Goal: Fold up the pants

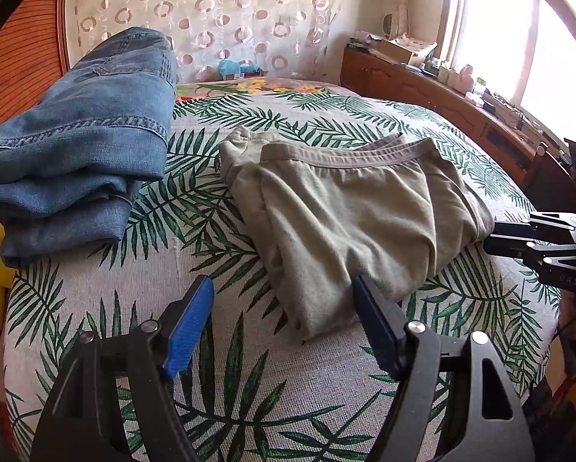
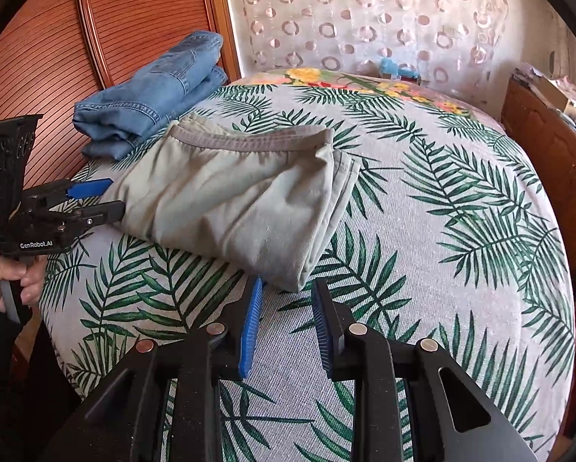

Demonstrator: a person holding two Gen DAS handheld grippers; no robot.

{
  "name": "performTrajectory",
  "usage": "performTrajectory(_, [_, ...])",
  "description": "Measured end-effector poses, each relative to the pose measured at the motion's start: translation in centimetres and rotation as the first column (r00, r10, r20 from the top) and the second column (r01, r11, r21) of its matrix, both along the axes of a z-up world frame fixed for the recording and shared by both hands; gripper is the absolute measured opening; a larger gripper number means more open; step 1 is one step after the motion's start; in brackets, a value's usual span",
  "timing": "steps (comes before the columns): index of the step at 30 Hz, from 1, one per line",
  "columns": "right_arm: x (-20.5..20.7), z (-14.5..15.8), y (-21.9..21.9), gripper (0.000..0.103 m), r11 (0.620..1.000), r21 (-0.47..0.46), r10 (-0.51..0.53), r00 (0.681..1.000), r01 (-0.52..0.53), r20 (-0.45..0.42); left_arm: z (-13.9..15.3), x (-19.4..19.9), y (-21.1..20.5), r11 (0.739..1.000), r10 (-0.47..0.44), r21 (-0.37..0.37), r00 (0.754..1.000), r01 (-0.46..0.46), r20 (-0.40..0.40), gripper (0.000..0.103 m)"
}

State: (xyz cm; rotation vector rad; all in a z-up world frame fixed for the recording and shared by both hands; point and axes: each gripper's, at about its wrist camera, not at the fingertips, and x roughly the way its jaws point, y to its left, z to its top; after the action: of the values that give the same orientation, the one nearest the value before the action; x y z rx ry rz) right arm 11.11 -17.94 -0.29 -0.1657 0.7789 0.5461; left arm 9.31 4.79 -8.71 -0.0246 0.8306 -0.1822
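Note:
Folded grey-green pants (image 1: 349, 211) lie on the leaf-print bed cover (image 1: 249, 365), waistband on the far side. My left gripper (image 1: 284, 292) is open and empty, its fingers either side of the pants' near corner. In the right wrist view the pants (image 2: 234, 200) lie ahead and my right gripper (image 2: 286, 296) is open and empty, just short of their near corner. The left gripper (image 2: 112, 196) shows at the pants' left edge there. The right gripper (image 1: 488, 238) shows at the pants' right edge in the left wrist view.
Folded blue jeans (image 1: 76, 146) lie at the bed's far left by a wooden headboard (image 2: 57, 46). A wooden cabinet (image 1: 441, 96) with clutter runs along the right under a window. A curtain hangs behind the bed.

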Motion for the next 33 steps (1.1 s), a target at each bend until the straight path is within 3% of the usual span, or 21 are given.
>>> performTrajectory(2, [0.3, -0.1, -0.1, 0.027, 1.000, 0.004, 0.002, 1.000, -0.002, -0.001, 0.0, 0.0, 0.0, 1.000, 0.003, 0.004, 1.000, -0.003, -0.003, 0.076])
performTrajectory(4, [0.6, -0.1, -0.2, 0.010, 1.000, 0.013, 0.008, 1.000, -0.008, -0.001, -0.1, 0.2, 0.0, 1.000, 0.007, 0.006, 1.000, -0.007, -0.008, 0.076])
performTrajectory(6, [0.8, 0.0, -0.3, 0.004, 1.000, 0.005, 0.010, 1.000, -0.010, 0.015, -0.1, 0.2, 0.0, 1.000, 0.011, 0.007, 1.000, -0.011, -0.012, 0.076])
performTrajectory(12, [0.9, 1.6, -2.2, 0.001, 0.998, 0.008, -0.061, 0.995, 0.061, 0.073, -0.1, 0.3, 0.1, 1.000, 0.016, 0.007, 1.000, -0.016, -0.011, 0.076])
performTrajectory(16, [1.1, 1.5, -2.7, 0.001, 0.996, -0.022, -0.086, 0.993, 0.088, 0.076, -0.1, 0.2, 0.0, 1.000, 0.015, 0.009, 1.000, -0.015, -0.009, 0.076])
performTrajectory(22, [1.4, 2.5, -2.4, 0.002, 0.997, 0.005, -0.078, 0.993, 0.078, 0.093, -0.1, 0.2, 0.0, 1.000, 0.015, 0.009, 1.000, -0.015, -0.008, 0.076])
performTrajectory(28, [4.0, 3.3, -0.2, 0.020, 0.999, 0.005, -0.051, 0.994, 0.051, 0.099, -0.1, 0.1, 0.0, 1.000, 0.016, 0.007, 1.000, -0.016, -0.003, 0.076])
performTrajectory(33, [6.9, 2.7, 1.8, 0.022, 0.999, -0.022, -0.030, 0.997, 0.032, 0.077, -0.1, 0.0, -0.1, 1.000, 0.017, 0.011, 1.000, -0.017, 0.002, 0.076])
